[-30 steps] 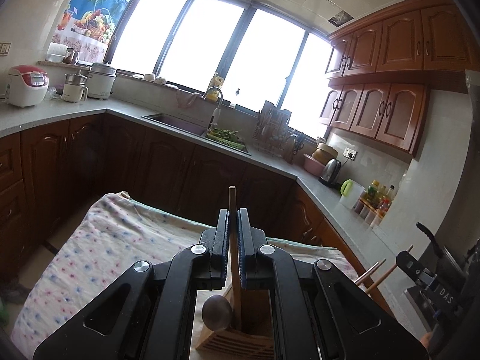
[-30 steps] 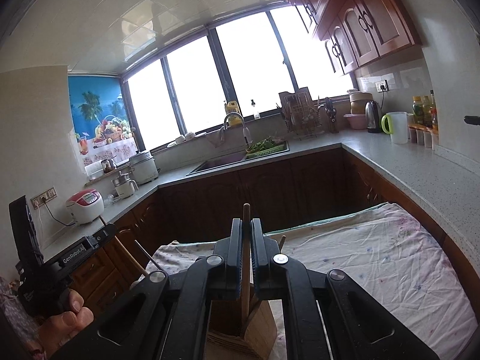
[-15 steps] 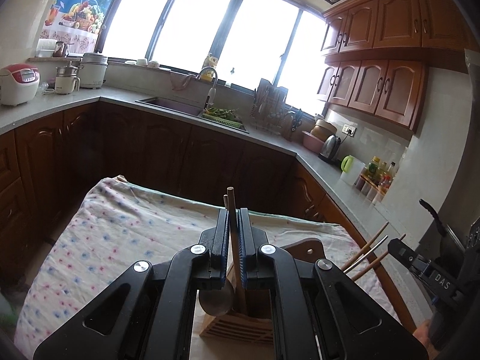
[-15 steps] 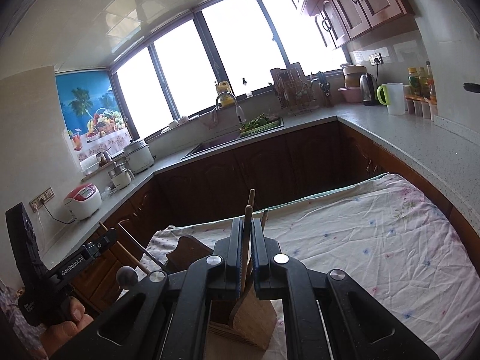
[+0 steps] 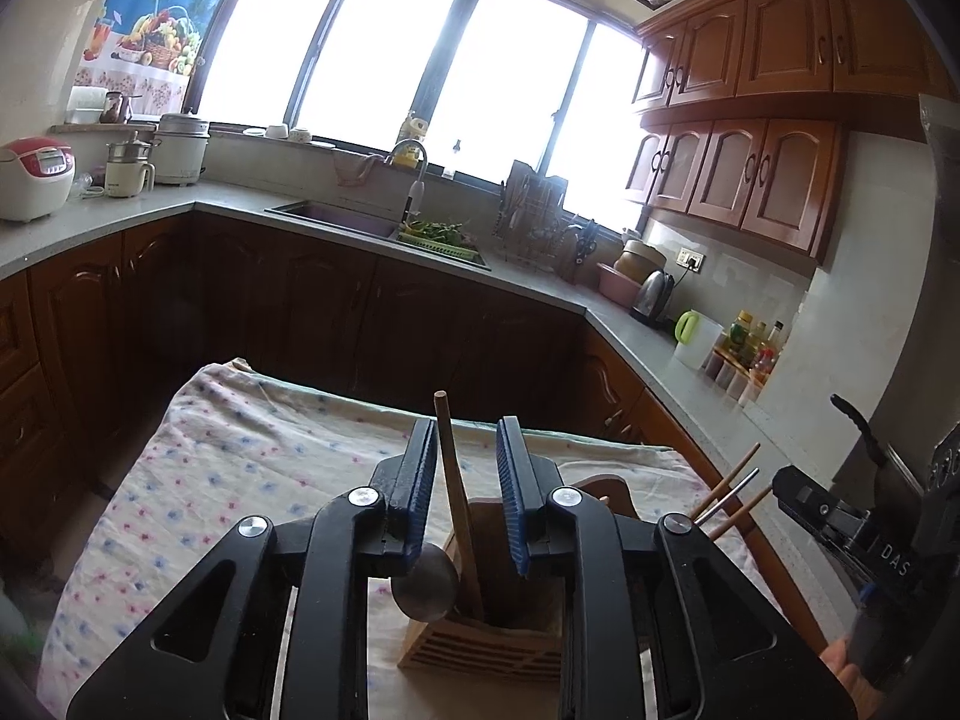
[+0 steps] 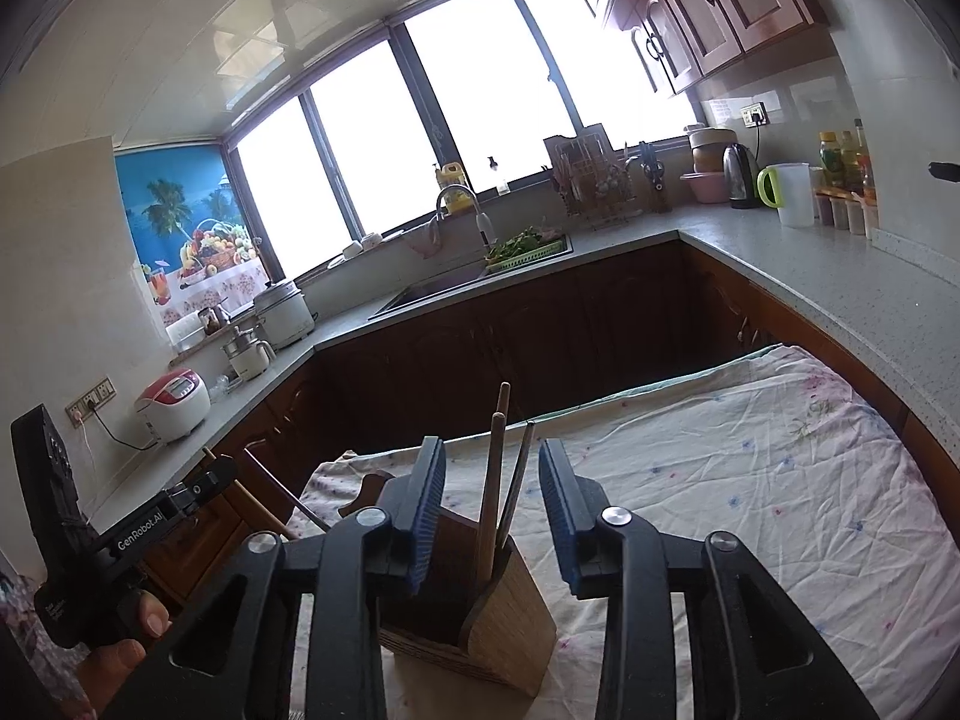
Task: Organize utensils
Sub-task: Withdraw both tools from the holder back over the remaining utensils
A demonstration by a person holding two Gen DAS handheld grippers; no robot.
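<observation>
A wooden utensil holder (image 5: 486, 636) stands on the flowered tablecloth (image 5: 240, 450). My left gripper (image 5: 468, 423) hovers over it with its jaws opening. A wooden handle (image 5: 450, 468) rises between the blue pads, close to the left one and not squeezed, and its metal ladle bowl (image 5: 423, 591) hangs at the holder's rim. My right gripper (image 6: 492, 443) is above the same holder (image 6: 498, 624), its jaws opening too. Two thin wooden sticks (image 6: 495, 480) stand free between its pads, their lower ends inside the holder.
A hand holds the left gripper (image 6: 150, 522) at the edge of the right wrist view. Thin sticks (image 5: 726, 492) slant out near the right gripper (image 5: 840, 528). Dark cabinets and a grey counter (image 5: 540, 294) with sink, kettle and bottles ring the table.
Both grippers were shut on wooden handles above the holder. Now both pairs of pads stand apart and the handles rest loose in the holder.
</observation>
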